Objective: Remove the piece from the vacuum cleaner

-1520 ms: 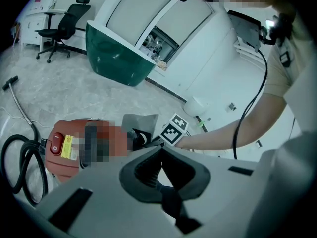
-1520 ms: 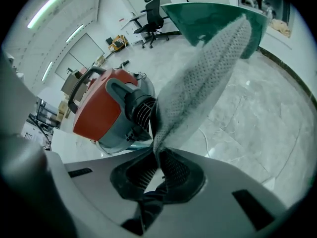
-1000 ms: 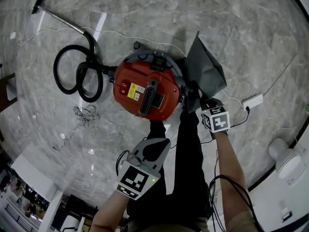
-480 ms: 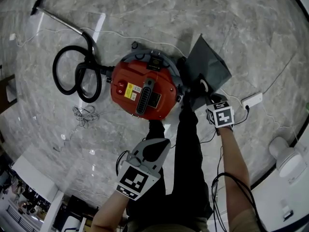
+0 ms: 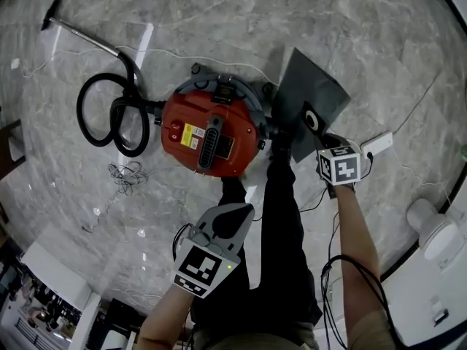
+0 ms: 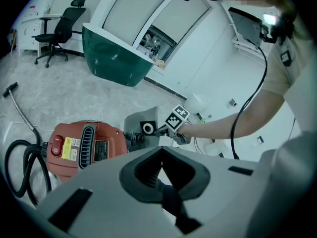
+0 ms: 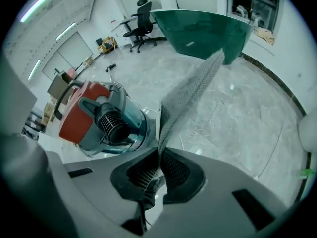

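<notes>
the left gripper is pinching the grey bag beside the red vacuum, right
Not the left: the right gripper pinches the grey bag beside the red vacuum, as the right gripper view shows. The left gripper is shut on nothing.

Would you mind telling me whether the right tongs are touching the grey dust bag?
Touching. The right gripper view shows the right tongs shut on the edge of the grey dust bag, clamping it from both sides.

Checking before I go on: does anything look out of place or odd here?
Only the grey bag: it is off the vacuum, pinched at its edge in the right claw. No spill or damage shows.
</notes>
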Demonstrator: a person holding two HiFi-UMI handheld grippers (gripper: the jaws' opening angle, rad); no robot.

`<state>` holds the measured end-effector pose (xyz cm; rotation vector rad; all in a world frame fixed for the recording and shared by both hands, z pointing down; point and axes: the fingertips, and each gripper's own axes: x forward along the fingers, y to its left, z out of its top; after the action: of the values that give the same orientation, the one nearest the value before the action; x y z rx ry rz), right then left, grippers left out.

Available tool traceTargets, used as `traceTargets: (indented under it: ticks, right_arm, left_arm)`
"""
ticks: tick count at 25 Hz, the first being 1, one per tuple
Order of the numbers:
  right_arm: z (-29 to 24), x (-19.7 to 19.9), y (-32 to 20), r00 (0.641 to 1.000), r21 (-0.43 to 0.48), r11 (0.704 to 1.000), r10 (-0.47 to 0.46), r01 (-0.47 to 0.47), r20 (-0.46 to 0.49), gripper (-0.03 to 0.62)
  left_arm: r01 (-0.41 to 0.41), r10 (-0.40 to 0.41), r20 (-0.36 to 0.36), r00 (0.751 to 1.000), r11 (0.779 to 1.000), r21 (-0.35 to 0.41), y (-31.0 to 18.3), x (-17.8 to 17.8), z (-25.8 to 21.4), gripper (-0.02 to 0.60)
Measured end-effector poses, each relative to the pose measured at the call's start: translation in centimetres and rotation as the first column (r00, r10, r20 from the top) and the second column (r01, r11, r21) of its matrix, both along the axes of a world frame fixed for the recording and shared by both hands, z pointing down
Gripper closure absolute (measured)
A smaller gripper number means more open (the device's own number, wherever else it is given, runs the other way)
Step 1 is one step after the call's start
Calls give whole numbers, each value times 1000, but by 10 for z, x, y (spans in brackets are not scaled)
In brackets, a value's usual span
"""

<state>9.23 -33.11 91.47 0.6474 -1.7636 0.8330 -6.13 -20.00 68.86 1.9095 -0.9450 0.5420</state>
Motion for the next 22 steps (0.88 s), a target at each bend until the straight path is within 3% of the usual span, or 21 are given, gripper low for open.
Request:
traceTargets:
  ticks: [5,10,15,19,22]
  right_arm:
    - [-14,23,-12,991,0,991,134,-134,14,572]
    - [-27,38,-15,982,3,982,187,-187,3,572]
    - [-55,41,-7,950,-13,951,309,-309,38,572]
    - [-83,46,-6,914,-11,917,399,-399,76,572]
    - [-107,45,-1,904,-32,910,415,-414,98,572]
  left_arm:
    - [-3,3,12,1000,1000,17,5,-3,-9,578]
    - [-15,14,56,998,1000,14,5,-7,-8,578]
    - [-63,64,128,990,998,-7,4,-10,-6,578]
    - [-144,138,173,975,989,22,-9,-15,-30,578]
    - [-162,151,211,966,986,36,-11,-24,-54,578]
